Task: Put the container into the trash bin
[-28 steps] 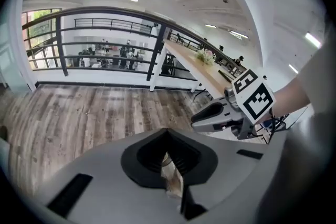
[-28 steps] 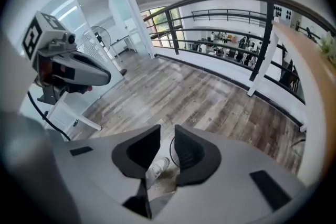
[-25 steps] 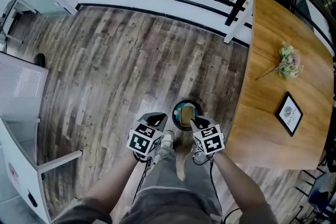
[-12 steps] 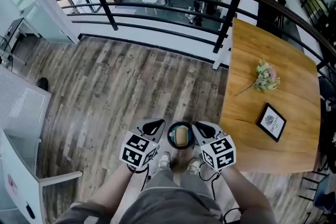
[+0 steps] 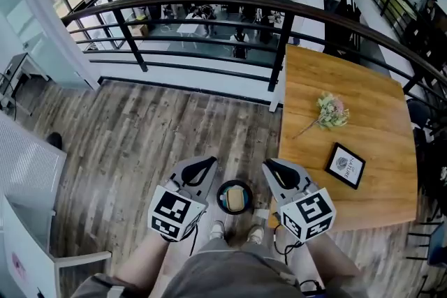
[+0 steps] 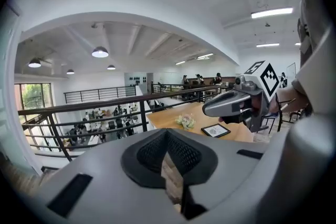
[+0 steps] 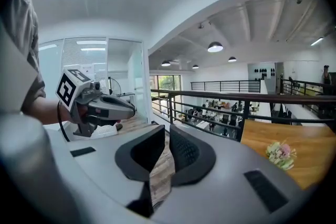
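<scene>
I'm looking down on a wide plank floor [image 5: 154, 129], with a long wooden desk [image 5: 363, 122] off to the outer side of my right gripper [image 5: 274, 168]. The round trash bin [image 5: 221, 193] stands on the floor below and between the two grippers, just ahead of my shoes. The container [image 5: 235, 199] lies inside it, a pale tan thing well beneath both grippers and touching neither.

From here it looks light and thin-walled, likely easy to crush and a bit slick. If I had to lift it again, I'd pinch a rim or side edge gently rather than squeeze across the body. I'd judge the drop as done.

My left gripper [image 5: 204, 164] has its pads pressed together on nothing. The right gripper's jaws are closing, a narrow slit left between them, nothing in it.

No label shows on the container. The print in the small frame [image 5: 346, 165] on the desk is too small to read.
</scene>
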### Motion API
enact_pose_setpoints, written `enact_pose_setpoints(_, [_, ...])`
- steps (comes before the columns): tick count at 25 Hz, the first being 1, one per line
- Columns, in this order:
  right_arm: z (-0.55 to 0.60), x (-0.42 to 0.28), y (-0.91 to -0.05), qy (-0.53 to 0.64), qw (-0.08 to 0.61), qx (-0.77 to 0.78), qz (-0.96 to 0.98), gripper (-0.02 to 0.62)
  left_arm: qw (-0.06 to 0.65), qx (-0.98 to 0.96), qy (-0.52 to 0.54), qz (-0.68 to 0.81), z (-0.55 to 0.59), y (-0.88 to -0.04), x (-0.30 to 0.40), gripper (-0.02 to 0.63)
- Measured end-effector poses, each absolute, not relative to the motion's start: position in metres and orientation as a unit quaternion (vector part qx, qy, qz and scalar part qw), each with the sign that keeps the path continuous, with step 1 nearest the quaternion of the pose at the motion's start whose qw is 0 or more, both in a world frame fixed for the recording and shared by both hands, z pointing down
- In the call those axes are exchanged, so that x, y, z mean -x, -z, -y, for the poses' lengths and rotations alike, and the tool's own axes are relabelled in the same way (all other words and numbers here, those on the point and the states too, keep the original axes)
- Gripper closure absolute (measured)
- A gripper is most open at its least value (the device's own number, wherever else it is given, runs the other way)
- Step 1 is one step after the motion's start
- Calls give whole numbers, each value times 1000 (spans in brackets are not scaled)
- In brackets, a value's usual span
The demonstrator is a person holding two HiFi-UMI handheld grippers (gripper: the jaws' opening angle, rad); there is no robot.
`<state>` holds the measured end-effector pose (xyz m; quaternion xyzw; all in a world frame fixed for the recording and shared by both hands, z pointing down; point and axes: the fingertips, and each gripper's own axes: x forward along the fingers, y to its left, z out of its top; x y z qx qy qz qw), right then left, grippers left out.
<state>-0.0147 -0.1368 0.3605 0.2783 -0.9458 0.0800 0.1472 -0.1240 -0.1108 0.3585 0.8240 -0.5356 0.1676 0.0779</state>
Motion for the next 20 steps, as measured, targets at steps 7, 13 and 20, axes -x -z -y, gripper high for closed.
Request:
enact_pose_setpoints(7, [123, -20, -281, -22, 92, -298, 950, 548, 20, -841, -125, 526, 100, -285, 101, 592])
enact_pose_setpoints(13, [114, -50, -234, 12, 50, -323, 945, 549, -17, -845, -95, 526, 90, -243, 83, 591])
enact_pose_setpoints(20, [99, -70, -205, 38, 21, -332, 942, 554, -34, -838, -87, 538, 84, -226, 79, 592])
